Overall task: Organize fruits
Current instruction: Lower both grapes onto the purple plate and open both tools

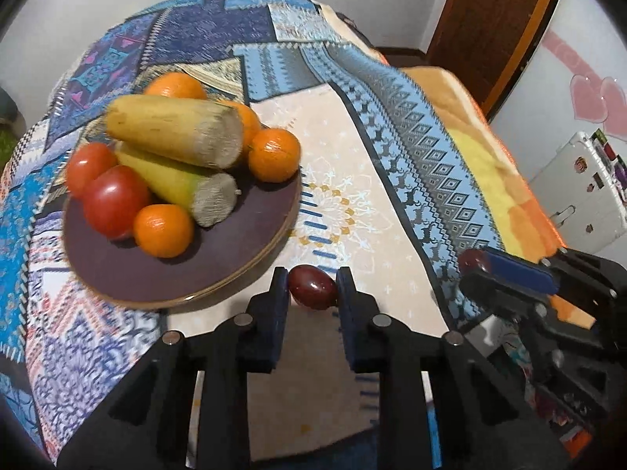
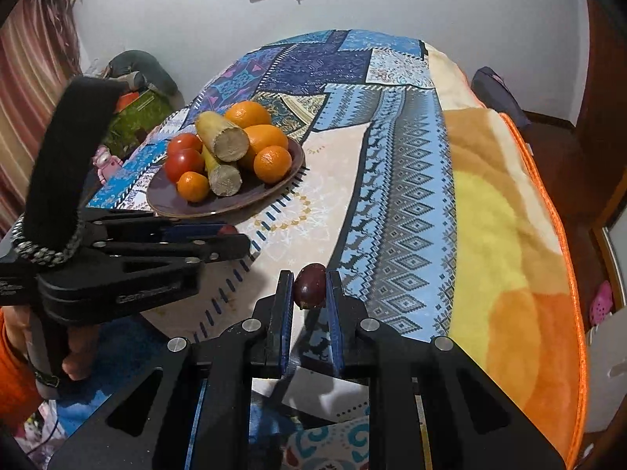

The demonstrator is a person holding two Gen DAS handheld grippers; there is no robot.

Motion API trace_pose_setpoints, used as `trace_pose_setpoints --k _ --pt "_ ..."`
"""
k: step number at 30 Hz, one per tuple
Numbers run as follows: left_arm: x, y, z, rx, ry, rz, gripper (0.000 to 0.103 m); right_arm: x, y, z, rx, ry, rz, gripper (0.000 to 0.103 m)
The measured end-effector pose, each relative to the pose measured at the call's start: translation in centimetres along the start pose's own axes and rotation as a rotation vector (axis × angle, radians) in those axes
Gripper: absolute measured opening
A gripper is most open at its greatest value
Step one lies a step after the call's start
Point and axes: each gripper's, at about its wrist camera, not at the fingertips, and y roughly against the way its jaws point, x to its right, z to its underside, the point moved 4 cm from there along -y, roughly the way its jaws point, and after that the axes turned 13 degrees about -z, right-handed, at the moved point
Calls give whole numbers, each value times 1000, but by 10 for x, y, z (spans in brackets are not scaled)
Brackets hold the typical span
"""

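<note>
Fruit count on and beside the plate [image 1: 250,262]

Four oranges [image 1: 274,154], two tomatoes [image 1: 113,199], two yellow cut stalks [image 1: 172,129], two dark red fruits [image 1: 312,288].

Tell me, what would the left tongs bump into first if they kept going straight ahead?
Probably the cloth-covered table just right of the purple plate. The left tongs already pinch a small dark red fruit, and depth is hard to judge here.

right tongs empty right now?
No, in the right wrist view the right tongs are closed on a dark purple fruit held between the blue pads, above the patterned cloth.
</note>
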Motion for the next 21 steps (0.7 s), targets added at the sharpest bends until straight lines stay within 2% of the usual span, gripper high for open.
trace_pose_setpoints --k 11,15,21 --pt "-76 58 8 110 116 -37 24 -45 -14 -31 21 95 -35 15" --pt "-104 64 9 127 164 -57 24 -63 -31 -42 14 135 -55 15" --pt "-124 55 6 122 194 -57 24 -76 -61 -56 -5 161 -64 15"
